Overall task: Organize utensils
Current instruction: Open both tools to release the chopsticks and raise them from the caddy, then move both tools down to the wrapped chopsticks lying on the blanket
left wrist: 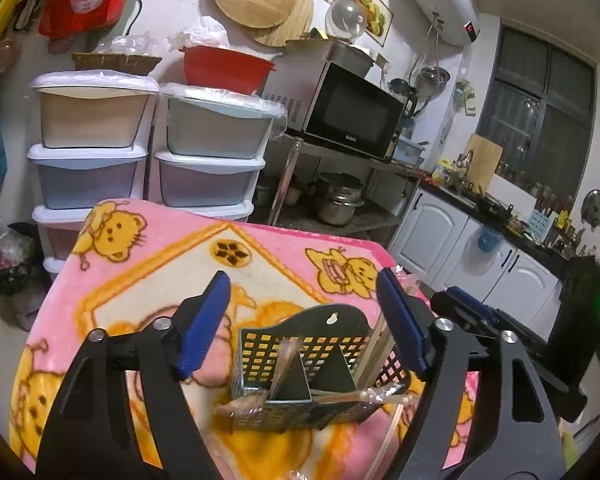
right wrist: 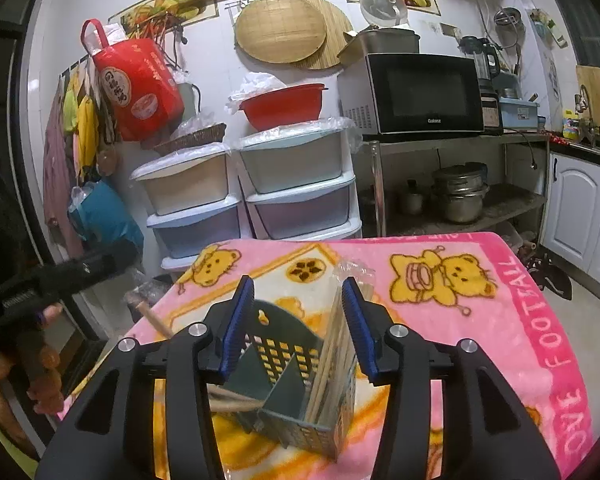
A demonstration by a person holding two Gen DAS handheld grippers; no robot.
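Both claws, the left gripper [left wrist: 306,322] and right gripper [right wrist: 298,324], hover spread and empty over the perforated utensil holder [left wrist: 320,372] on the pink blanket [left wrist: 148,264], wrapped chopsticks [right wrist: 332,356] and spoons already inside, 1 stick still lying outside at its near right.

Chopsticks [right wrist: 332,364] lower ends hidden in caddy [right wrist: 296,380]; wrap blurry.

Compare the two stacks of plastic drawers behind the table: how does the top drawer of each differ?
The left top drawer is beige and carries a wicker basket; the right top drawer is pale green and carries a red bowl. The right one also sits higher. Both have white frames and clear plastic draped over the top.
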